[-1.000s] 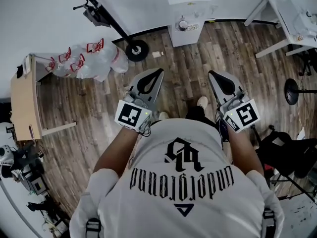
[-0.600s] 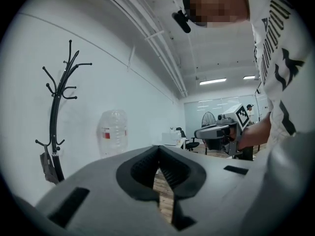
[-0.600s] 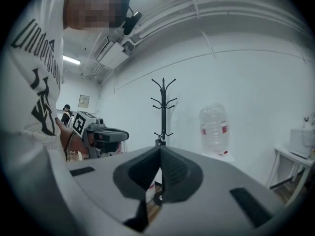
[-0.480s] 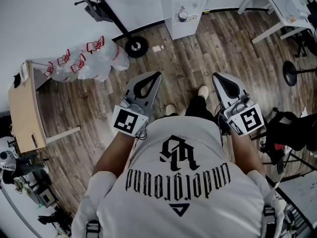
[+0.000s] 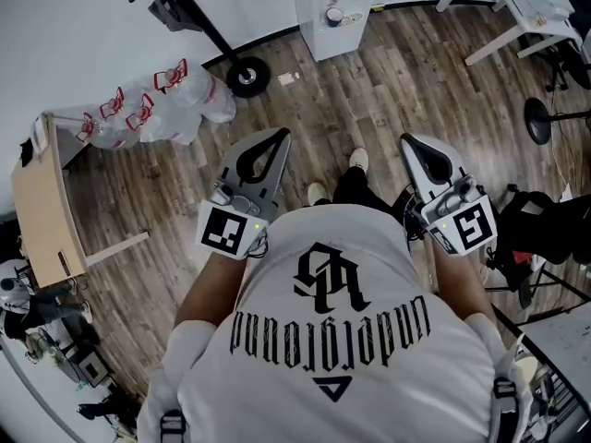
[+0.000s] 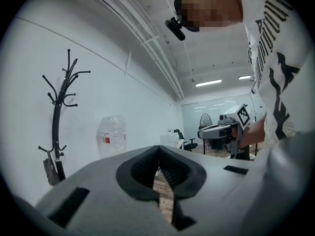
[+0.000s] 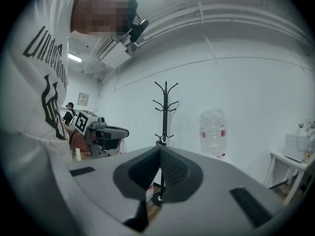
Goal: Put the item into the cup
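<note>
- Left gripper (image 5: 280,137) and right gripper (image 5: 409,141): jaws pressed together, nothing between them, held at waist height and pointing forward over the wood floor (image 5: 388,90).
- Item and cup: cannot be made out in any view.
- White cabinet (image 5: 309,7) stands well ahead, roughly midway between both grippers, with a small round object (image 5: 334,15) on top; possibly the goal.

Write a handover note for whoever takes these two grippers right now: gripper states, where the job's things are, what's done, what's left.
Left gripper: jaws together, nothing between them.
Right gripper: jaws together, empty.
Both are held out in front of the standing person, above the wooden floor.
Item and cup: neither can be made out. A small round thing sits on the white cabinet, too small to identify.
Done: nothing visible.
Left: find the item, grasp it, put it into the cup.
</note>
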{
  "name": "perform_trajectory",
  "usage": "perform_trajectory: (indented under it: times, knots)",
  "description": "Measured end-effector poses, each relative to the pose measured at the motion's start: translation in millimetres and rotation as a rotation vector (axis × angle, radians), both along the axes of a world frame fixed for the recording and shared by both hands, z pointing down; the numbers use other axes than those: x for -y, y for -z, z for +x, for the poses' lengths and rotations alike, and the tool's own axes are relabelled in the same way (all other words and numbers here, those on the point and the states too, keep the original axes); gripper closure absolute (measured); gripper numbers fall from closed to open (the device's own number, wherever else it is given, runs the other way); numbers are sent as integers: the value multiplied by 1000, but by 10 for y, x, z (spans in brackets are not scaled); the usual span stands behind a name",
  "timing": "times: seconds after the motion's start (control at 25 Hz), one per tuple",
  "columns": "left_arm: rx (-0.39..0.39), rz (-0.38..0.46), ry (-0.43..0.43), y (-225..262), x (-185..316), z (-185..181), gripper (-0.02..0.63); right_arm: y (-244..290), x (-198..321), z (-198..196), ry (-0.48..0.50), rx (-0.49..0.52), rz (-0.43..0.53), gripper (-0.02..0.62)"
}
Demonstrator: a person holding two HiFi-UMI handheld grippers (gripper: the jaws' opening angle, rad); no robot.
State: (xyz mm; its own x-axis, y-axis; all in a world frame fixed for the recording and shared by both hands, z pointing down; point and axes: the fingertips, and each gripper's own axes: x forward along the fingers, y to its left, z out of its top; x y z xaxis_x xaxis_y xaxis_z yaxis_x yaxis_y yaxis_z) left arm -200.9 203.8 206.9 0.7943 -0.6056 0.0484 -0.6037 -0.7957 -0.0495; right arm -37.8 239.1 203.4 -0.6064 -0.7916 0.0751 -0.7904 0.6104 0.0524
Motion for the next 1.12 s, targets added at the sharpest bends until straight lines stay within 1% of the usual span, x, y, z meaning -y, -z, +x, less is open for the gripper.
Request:
perform_trajectory:
  times: [0.16, 0.6, 1.12]
  knots:
    - [-14, -2, 6, 51, -2, 4, 598, 15, -19, 13, -9, 3, 11, 589]
    - [-42, 13, 5, 156, 15, -43, 598, -4, -2, 3, -19, 18, 0, 591]
    - [-46, 20, -7, 195, 21, -38, 599, -21, 32, -9, -22, 17, 0, 591]
